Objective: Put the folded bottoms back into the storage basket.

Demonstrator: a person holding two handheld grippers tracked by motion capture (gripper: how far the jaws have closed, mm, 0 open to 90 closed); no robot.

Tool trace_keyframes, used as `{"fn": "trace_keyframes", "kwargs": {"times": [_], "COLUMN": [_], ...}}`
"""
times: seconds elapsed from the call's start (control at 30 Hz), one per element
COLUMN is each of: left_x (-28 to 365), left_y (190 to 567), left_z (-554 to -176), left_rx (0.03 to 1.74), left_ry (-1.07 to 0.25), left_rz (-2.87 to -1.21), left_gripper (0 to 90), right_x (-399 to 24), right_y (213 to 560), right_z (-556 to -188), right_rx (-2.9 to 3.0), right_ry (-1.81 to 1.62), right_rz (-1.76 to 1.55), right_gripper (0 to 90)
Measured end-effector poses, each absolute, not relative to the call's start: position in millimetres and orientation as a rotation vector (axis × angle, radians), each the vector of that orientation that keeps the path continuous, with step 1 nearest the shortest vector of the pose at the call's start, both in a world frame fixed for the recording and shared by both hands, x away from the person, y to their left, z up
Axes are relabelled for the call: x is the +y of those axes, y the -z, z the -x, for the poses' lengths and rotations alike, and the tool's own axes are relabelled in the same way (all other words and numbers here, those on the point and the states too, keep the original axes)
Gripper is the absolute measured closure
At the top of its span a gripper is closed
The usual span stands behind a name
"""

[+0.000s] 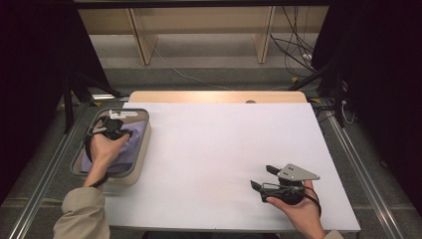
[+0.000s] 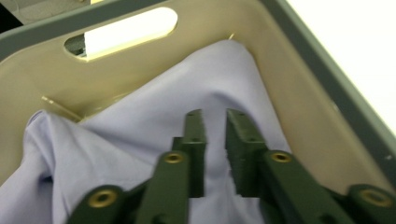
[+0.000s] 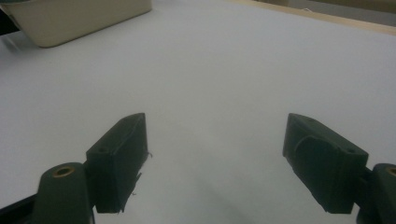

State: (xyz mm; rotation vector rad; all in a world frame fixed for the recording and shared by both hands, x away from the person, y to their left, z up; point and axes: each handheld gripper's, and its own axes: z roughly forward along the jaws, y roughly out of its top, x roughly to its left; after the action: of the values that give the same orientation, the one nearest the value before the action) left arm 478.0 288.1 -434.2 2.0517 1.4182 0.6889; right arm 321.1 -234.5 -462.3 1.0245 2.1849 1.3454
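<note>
A: Lavender cloth (image 2: 154, 140) lies inside the beige plastic bin (image 1: 142, 149) at the table's left; is it gripped?

B: Seemingly yes: left gripper (image 2: 215, 116) jaws nearly together, pinching a fold. Lifting remains. Right gripper (image 3: 224, 163), near right, waits with jaws apart.

floor (image 1: 209, 74): grey | shelf (image 1: 199, 25): wooden | sides: dark curtains (image 1: 30, 59)

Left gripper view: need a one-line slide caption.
Left gripper, jaws nearly closed with a narrow gap, reaching down into lavender cloth heaped in a beige bin with a cut-out handle.
</note>
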Motion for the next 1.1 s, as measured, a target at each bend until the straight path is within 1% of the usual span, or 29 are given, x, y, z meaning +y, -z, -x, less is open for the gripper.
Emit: {"fn": "trace_keyframes", "kwargs": {"times": [0.07,0.13,0.3,0.6,0.8,0.93,1.1], "left_x": [286.4,285.0,282.9,281.7,285.4,299.4,322.1], "left_y": [435.3,437.4,446.2,469.5,460.1,446.4,434.2], "left_z": [-479.1,-480.4,-485.2,-492.6,-489.0,-483.5,-477.3], "left_rx": [1.418,1.418,1.418,1.461,1.466,1.502,1.591], "left_ry": [-0.689,-0.683,-0.661,-0.582,-0.604,-0.660,-0.760], "left_rz": [-2.046,-2.042,-2.071,-2.188,-2.170,-2.130,-2.097], "left_gripper": [86.1,88.3,88.6,87.6,85.5,85.2,85.3], "right_x": [-234.5,-234.5,-234.5,-234.4,-234.8,-234.6,-234.0], "right_y": [462.3,462.3,462.6,462.4,462.4,462.3,462.5], "right_z": [-321.1,-321.1,-321.2,-321.1,-321.1,-321.1,-321.2], "right_rx": [2.185,2.185,2.188,2.188,2.187,2.186,2.191], "right_ry": [-1.345,-1.345,-1.343,-1.345,-1.345,-1.345,-1.342], "right_rz": [-1.025,-1.023,-1.023,-1.020,-1.024,-1.022,-1.019], "right_gripper": [22.9,22.9,22.9,22.9,22.9,22.9,22.9]}}
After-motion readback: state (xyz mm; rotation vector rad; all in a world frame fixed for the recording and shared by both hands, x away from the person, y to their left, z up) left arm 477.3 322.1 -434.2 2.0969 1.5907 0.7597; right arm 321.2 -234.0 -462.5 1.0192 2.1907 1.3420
